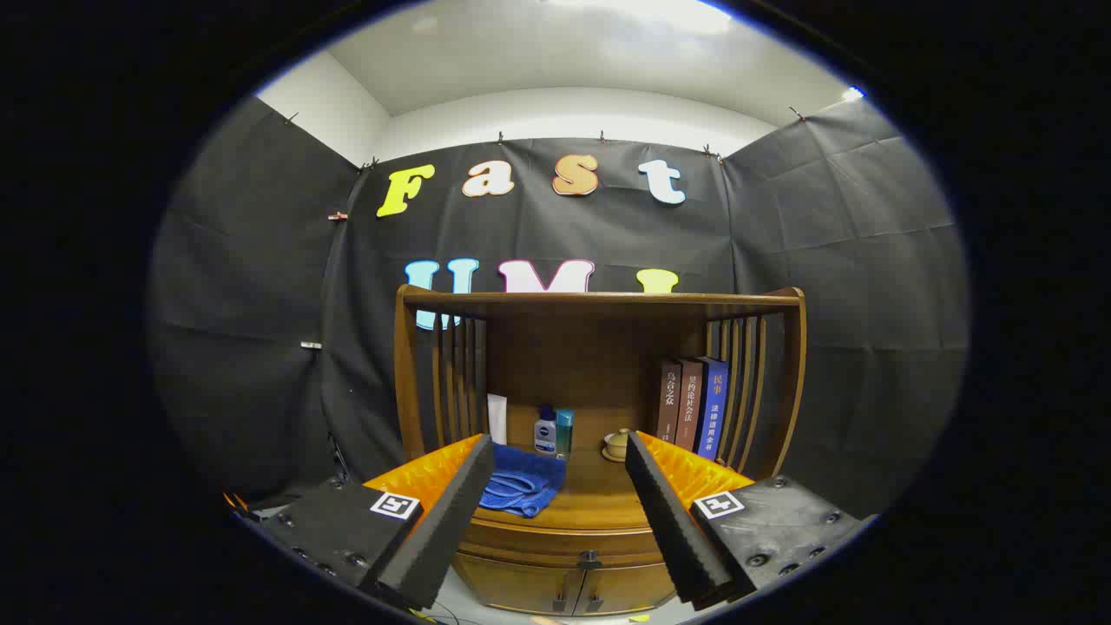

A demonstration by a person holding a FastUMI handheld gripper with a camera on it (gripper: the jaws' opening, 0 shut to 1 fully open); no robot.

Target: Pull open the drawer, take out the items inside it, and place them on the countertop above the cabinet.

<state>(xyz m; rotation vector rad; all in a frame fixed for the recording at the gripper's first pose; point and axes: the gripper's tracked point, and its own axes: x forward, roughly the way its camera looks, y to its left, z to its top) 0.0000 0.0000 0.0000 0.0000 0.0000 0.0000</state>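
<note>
Gripper view: my gripper (555, 512) spread wide, holding nothing; drawer (568, 540) sits shut low centre between my fingers (451, 512), knob (589, 560) dead ahead, below the countertop (599, 499).

Bright ceiling light (647, 13) overhead, blown-out glare; booth walls dim, shelf interior of cabinet (599, 373) shadowed; strong fisheye bending at edges; centre sharp, gripper (560, 451) fingers close, slightly soft
</note>
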